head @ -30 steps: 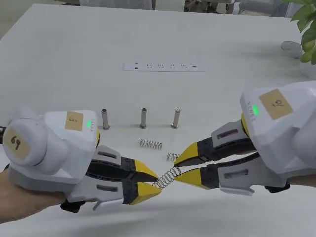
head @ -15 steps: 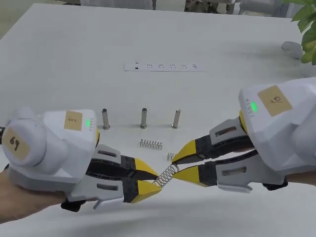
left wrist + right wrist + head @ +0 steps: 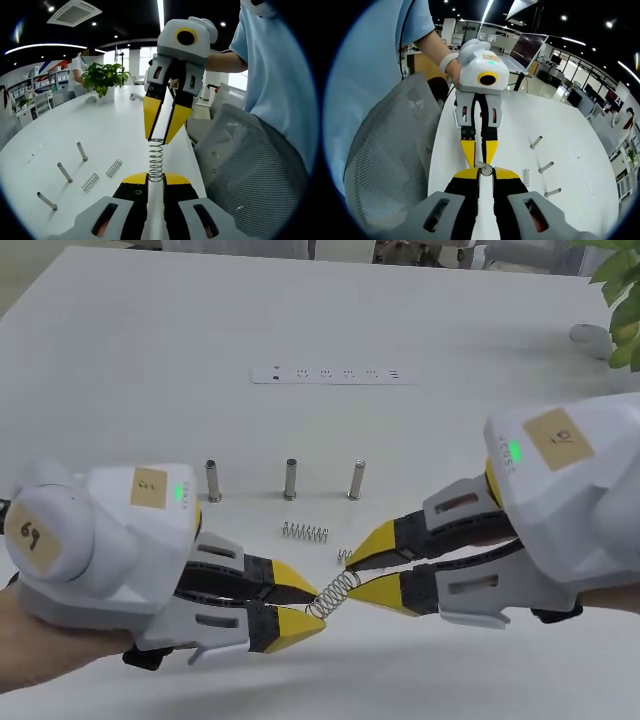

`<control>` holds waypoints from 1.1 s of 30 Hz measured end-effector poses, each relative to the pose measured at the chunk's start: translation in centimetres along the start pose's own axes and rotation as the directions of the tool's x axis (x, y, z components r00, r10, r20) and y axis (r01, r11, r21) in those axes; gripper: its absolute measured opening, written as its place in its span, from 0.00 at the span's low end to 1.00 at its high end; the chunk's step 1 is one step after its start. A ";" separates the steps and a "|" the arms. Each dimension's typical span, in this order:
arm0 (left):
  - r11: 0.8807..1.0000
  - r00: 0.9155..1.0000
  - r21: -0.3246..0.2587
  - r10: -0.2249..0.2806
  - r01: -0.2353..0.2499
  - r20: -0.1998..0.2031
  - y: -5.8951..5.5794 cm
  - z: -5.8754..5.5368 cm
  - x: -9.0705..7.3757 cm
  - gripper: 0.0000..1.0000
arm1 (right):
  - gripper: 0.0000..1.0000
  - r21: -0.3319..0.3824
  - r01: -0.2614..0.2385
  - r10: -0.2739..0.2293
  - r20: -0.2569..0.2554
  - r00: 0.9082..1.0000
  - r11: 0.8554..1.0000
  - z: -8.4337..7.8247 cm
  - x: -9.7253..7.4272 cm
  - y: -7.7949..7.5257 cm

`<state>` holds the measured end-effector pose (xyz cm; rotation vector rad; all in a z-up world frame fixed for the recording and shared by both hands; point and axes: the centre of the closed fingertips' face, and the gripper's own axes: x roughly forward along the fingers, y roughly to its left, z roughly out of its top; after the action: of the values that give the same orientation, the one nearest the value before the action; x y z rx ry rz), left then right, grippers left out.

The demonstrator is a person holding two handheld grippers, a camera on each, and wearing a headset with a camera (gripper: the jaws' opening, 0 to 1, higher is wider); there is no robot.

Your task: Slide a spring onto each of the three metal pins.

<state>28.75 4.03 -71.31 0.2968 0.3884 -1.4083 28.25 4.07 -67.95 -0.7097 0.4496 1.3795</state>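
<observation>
The head view takes in a flat white power strip [image 3: 330,374] at upper centre, while the gripper views add office ceiling lights. The coiled metal spring [image 3: 335,592] slants from lower left to upper right above the white table [image 3: 150,360]. The yellow-tipped left gripper [image 3: 320,610] pinches one end and the yellow-tipped right gripper [image 3: 348,577] the other.

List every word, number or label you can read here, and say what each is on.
"69": handwritten on the tan sticker on the left gripper.
The second sticker on that gripper: too small to read.
The paper label on the right gripper: handwritten digits, unclear.
Marks on the power strip: too small to read.
The spring between the grippers: none.
</observation>
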 end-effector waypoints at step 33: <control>1.000 1.000 0.010 -0.018 0.018 -0.010 -0.6 -0.3 0.0 0.02 | 0.20 -0.017 -0.076 0.075 -0.083 0.994 0.997 -0.6 0.2 1.2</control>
<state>28.15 4.11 -71.55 0.3096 0.3933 -1.4269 27.20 3.87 -68.70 -0.7754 0.5327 1.4313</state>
